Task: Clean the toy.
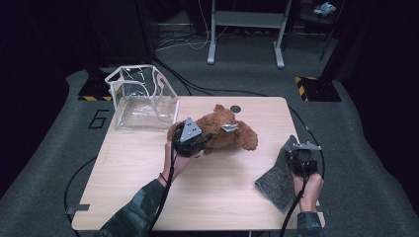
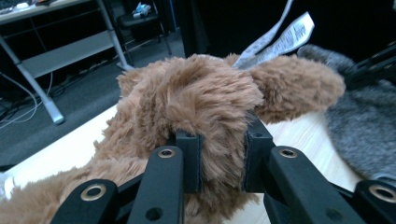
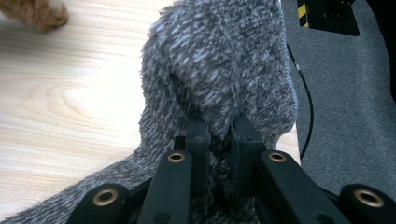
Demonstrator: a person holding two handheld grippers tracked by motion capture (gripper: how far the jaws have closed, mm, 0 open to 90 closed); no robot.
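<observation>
the table [image 1: 148, 197] carries everything i work with here, and most of its near half is bare, which gives me room to drag soft things about. at its far left corner stands the clear bag [image 1: 143, 98], mouth up and walls stiff enough to stay open, so i judge it is parked there as the place things go into.

the bear [image 1: 230, 129] lies across the middle of the table, just right of the bag. i have it by a limb: my left tool [image 2: 223, 156] is clamped on a thick tuft of brown fur, pads sunk into the pile on both sides. i took a limb and not the body because the body looks too fat for the jaws. a white label [image 2: 280, 39] sticks up from its back.

the cloth [image 1: 279, 180] sits at the right edge of the table, partly bunched upward. my right tool [image 3: 219, 135] pinches a fold of it, jaws nearly together with grey knit squeezed between them. a ridge like that is the only way to catch flat fabric, i think.

one paw [image 3: 39, 14] shows at the top left of the right gripper view, well apart from the cloth.
</observation>
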